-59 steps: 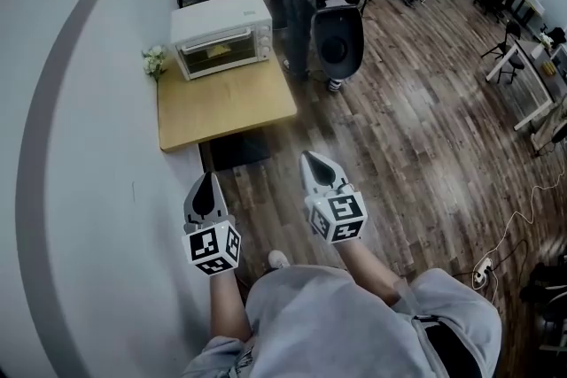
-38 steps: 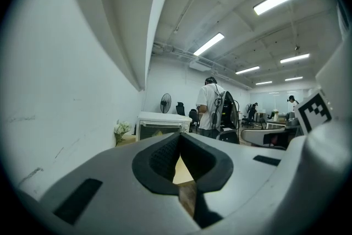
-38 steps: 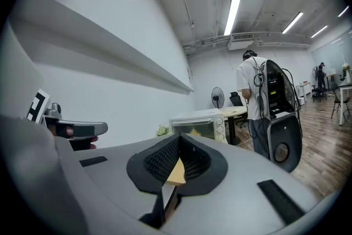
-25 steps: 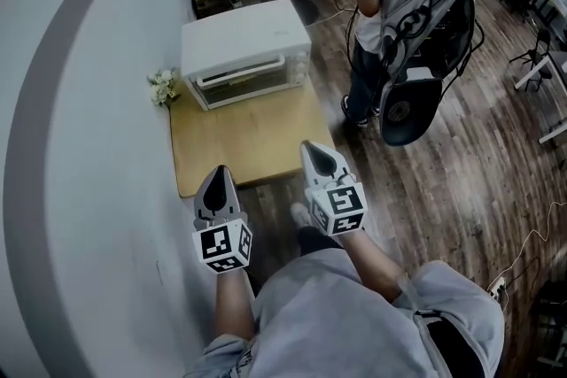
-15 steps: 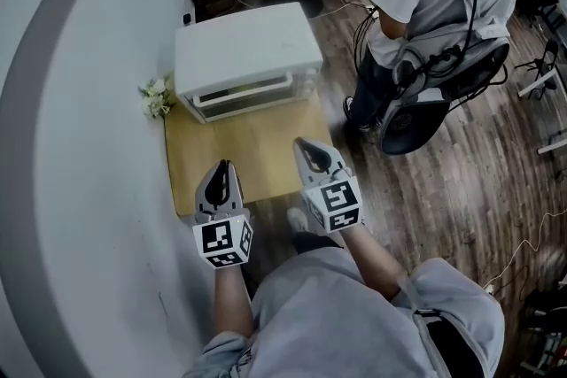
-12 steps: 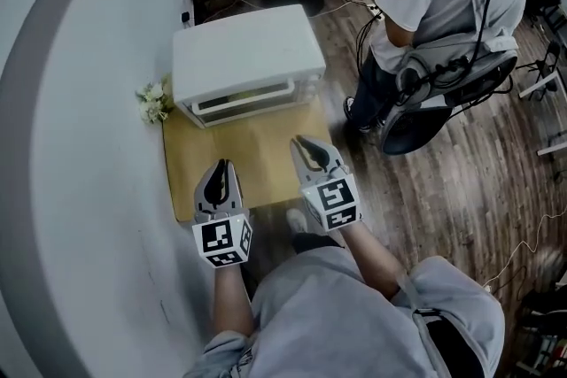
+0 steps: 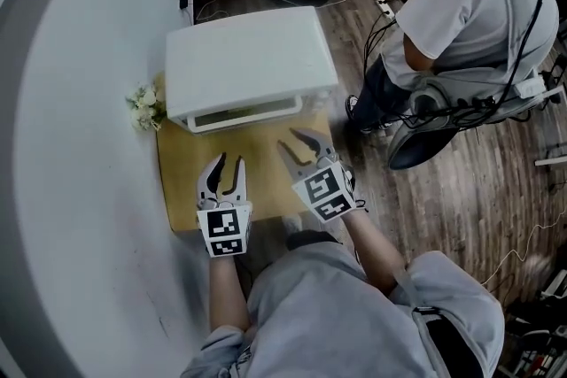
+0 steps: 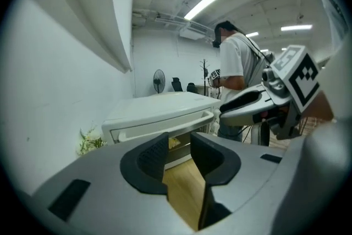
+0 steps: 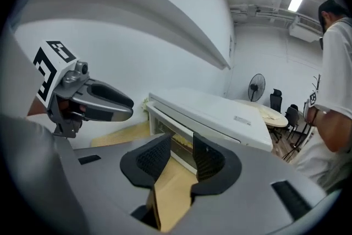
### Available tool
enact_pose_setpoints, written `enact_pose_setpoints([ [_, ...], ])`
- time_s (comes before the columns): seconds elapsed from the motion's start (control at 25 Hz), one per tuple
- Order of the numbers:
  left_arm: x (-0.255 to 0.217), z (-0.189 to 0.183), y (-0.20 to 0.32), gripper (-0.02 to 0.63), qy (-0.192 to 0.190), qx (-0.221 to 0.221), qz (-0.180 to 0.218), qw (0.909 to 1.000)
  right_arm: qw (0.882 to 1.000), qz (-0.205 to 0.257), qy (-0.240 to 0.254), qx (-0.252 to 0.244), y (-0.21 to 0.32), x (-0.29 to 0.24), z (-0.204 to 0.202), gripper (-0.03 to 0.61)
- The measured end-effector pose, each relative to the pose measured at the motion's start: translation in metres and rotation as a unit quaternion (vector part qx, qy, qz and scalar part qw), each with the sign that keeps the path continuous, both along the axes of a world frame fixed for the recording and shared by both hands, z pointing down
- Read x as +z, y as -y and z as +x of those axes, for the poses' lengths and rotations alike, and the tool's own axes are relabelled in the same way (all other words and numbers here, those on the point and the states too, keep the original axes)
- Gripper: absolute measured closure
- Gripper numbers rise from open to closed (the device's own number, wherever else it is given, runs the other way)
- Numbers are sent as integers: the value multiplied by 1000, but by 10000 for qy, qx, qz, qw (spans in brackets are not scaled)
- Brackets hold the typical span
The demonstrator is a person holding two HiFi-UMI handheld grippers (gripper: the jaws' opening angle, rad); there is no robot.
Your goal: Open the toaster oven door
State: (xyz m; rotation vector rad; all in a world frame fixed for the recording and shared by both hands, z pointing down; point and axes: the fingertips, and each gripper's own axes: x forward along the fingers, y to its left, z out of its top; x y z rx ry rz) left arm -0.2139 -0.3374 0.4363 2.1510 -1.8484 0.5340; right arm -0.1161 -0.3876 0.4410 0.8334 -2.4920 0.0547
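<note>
Left gripper [image 7: 228, 165] and right gripper [image 7: 297, 142]: jaws opening, nothing between. Flowers [image 7: 142, 108] left of white toaster oven [image 7: 252, 57], person [image 7: 469, 13] right. Oven door closed.

- Left gripper [image 7: 225, 166]: held out low in front of the body on a bare forearm [image 7: 227, 297], pointing forward, jaws opening wide, nothing between them.
- Right gripper [image 7: 298, 142]: just beside the left one, a little further forward, turned slightly leftward, jaws opening, narrower gap, also empty.
</note>
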Motion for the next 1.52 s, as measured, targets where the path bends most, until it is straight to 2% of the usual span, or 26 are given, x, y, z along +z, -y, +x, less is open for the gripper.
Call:
enact_pose_setpoints([
  [0.16, 17, 4, 12, 495, 401, 289, -332, 9982, 9977, 57, -505, -438, 14, 11, -11, 472],
  [0.4, 20, 3, 41, 495, 1165, 621, -475, 9901, 9896, 99, -1048, -978, 30, 19, -25, 457],
  [0.6, 27, 8, 53, 495, 1700, 992, -765, 9774, 9834, 86, -1320, -1245, 35, 23, -20, 449],
  [0.92, 40, 5, 66, 495, 2208, 1397, -1007, 9600, 9741, -38, -1660, -1536, 35, 40, -20, 439],
  [1.08, 51, 10, 56, 494, 2282, 1576, -1163, 9537, 9715, -55, -1732, -1616, 23, 48, -20, 439],
  [1.4, 70, 19, 7, 494, 2040, 1571, -995, 9612, 9734, 54, -1674, -1565, -26, 66, -11, 439],
  [1.52, 63, 18, 24, 494, 2011, 1586, -1035, 9611, 9747, -12, -1629, -1530, -10, 59, -11, 439],
])
